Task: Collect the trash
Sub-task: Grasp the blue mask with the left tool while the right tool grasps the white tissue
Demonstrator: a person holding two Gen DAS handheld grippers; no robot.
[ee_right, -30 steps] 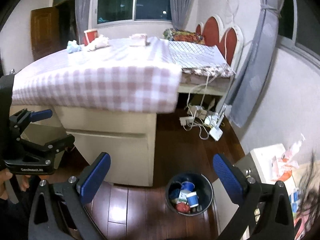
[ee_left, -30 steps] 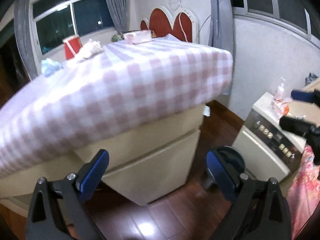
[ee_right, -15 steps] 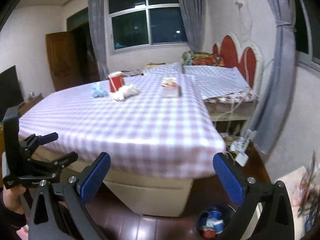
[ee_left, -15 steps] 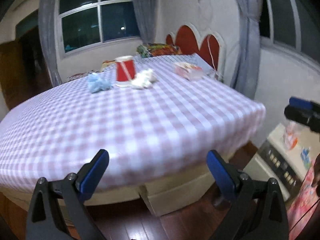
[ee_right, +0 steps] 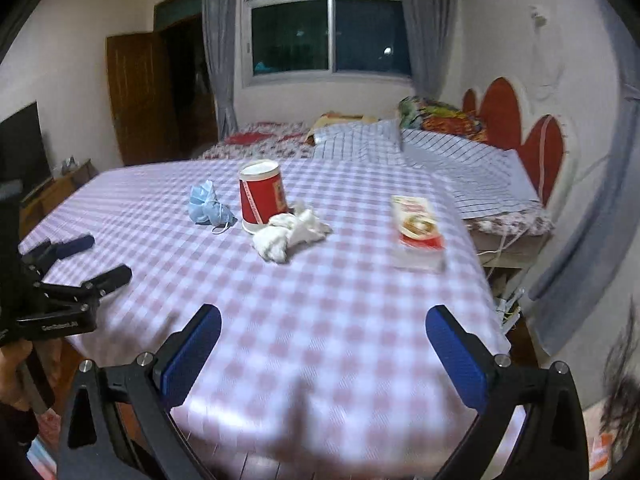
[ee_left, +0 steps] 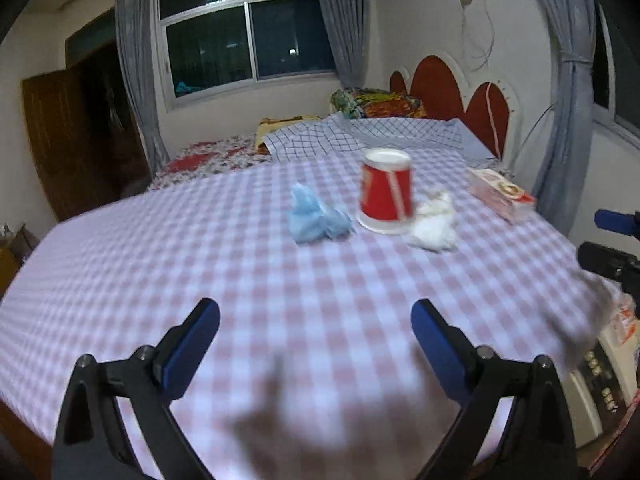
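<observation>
Trash, a red cup (ee_right: 262,196) touching crumpled tissue (ee_right: 290,233), beside a box (ee_right: 418,227).

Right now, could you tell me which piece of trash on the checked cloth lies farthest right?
The flat red-and-white box, lying apart near the cloth's right edge; the blue mask, red cup and white tissue cluster further left.

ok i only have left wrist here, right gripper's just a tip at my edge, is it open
observer: yes, the right wrist view shows the right gripper wide open and holding nothing, over the near part of the checked tablecloth.
operator: that blue lump by the cup, cloth or what
observer: a crumpled face mask; its ear loop lies on the cloth toward the red cup.
operator: box near an edge?
observer: the flat box lies close to the table's right edge, with white cables lower down beyond that edge.
</observation>
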